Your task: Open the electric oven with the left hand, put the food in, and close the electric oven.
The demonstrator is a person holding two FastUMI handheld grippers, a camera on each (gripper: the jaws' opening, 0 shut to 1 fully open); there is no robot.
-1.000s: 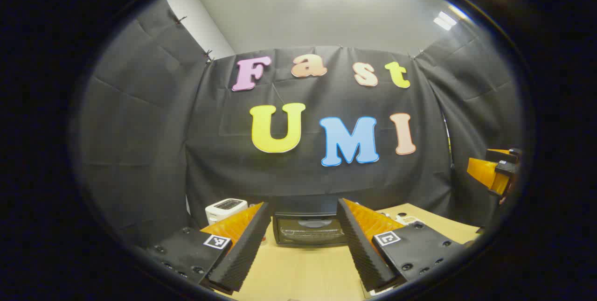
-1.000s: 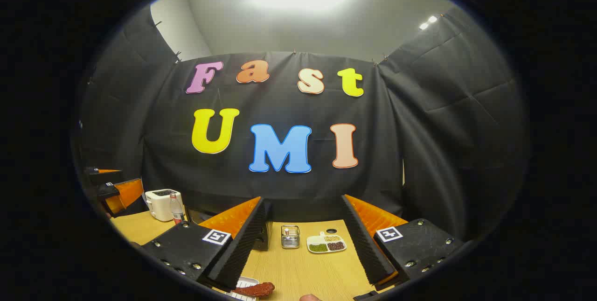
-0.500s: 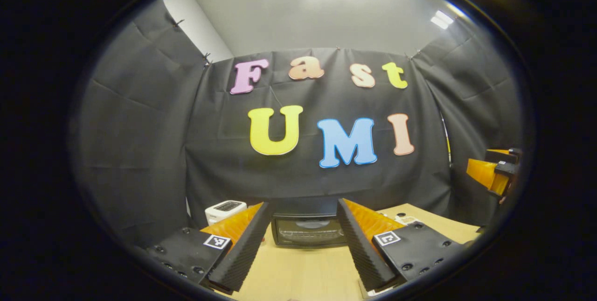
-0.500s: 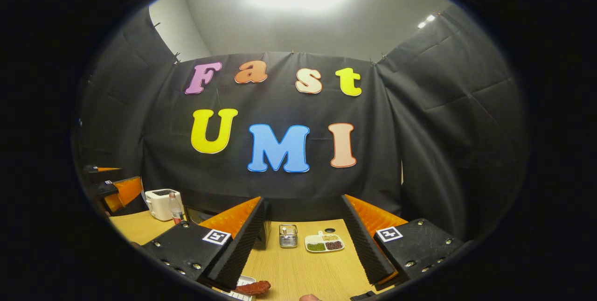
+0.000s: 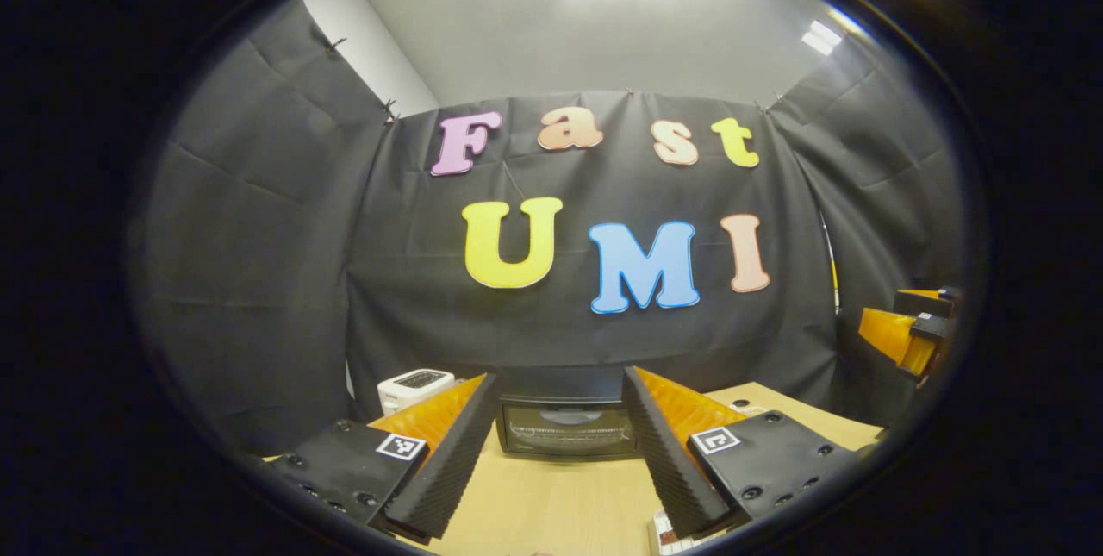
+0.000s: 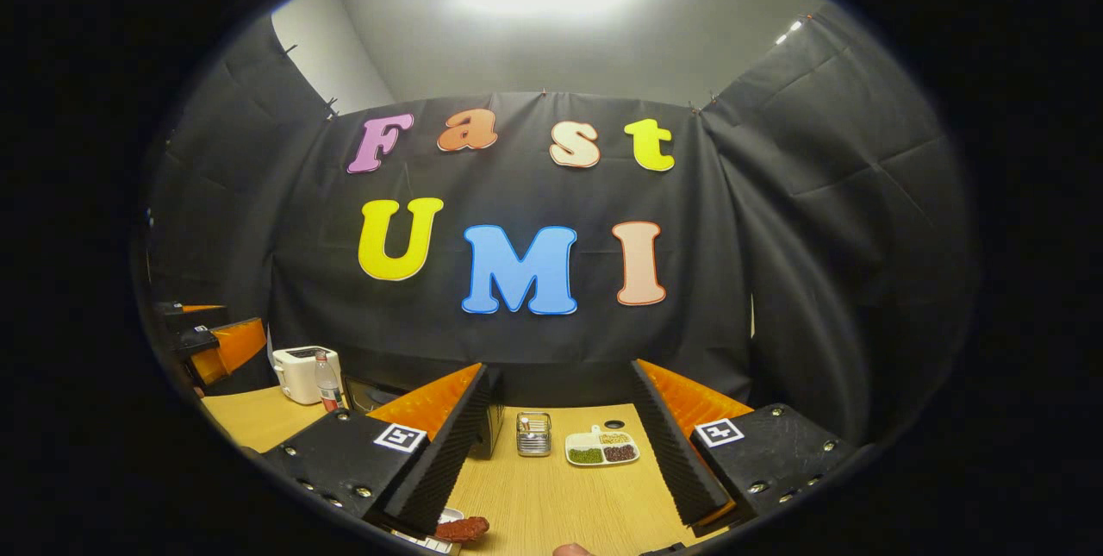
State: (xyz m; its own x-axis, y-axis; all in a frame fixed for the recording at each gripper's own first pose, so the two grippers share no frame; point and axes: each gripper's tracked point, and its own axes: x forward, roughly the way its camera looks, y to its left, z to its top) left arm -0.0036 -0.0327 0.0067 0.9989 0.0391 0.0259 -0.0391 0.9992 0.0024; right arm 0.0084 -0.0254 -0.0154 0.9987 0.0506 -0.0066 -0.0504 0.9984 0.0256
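While both of my tongs hang wide apart and hold nothing, the left tongs [image 5: 551, 452] point straight at the electric oven [image 5: 564, 428], which stands dead ahead between their fingers, across a strip of bare worktop [image 5: 551, 504]. Its long side runs across my line of reach and its door looks shut, so I judge the left hand is the nearer one for the handle. Close under the right tongs [image 6: 556, 457], low and to their left, one reddish piece of food [image 6: 461, 527] lies on a white tray [image 6: 431, 541]. Farther off I count one metal caddy [image 6: 533, 434], one divided dish [image 6: 601, 448], one bottle [image 6: 326, 385], one toaster [image 5: 415, 385] and one oven.
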